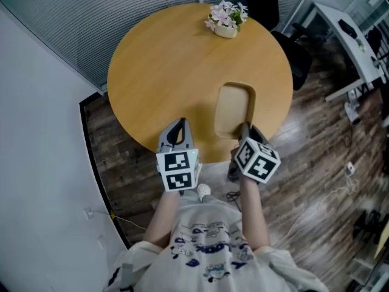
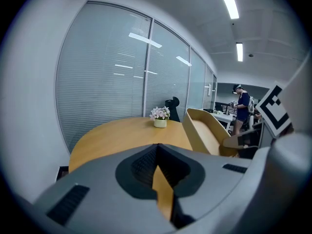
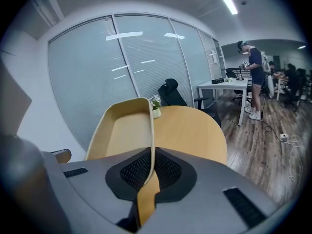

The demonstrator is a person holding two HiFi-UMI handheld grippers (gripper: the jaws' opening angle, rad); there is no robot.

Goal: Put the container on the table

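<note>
Round wooden table, seen from above. Small pot of pink and white flowers stands at the table's far edge.

Container: a shallow tan tray with rounded corners, open side up, over the near right part of the table, inside the table's edge. From the left gripper view it looks tilted, with its far end raised. Cannot tell whether its base touches the tabletop.

Right gripper: at the table's near right edge, clenched on the container's near wall. In its own view the thin wall runs straight down between the two jaws, which press on it from either side.

Left gripper: over the table's near edge, left of the container and apart from it. Jaws pressed together with nothing held; only a thin sliver of tabletop shows between them.

A black office chair stands beyond the table's far right side.
</note>
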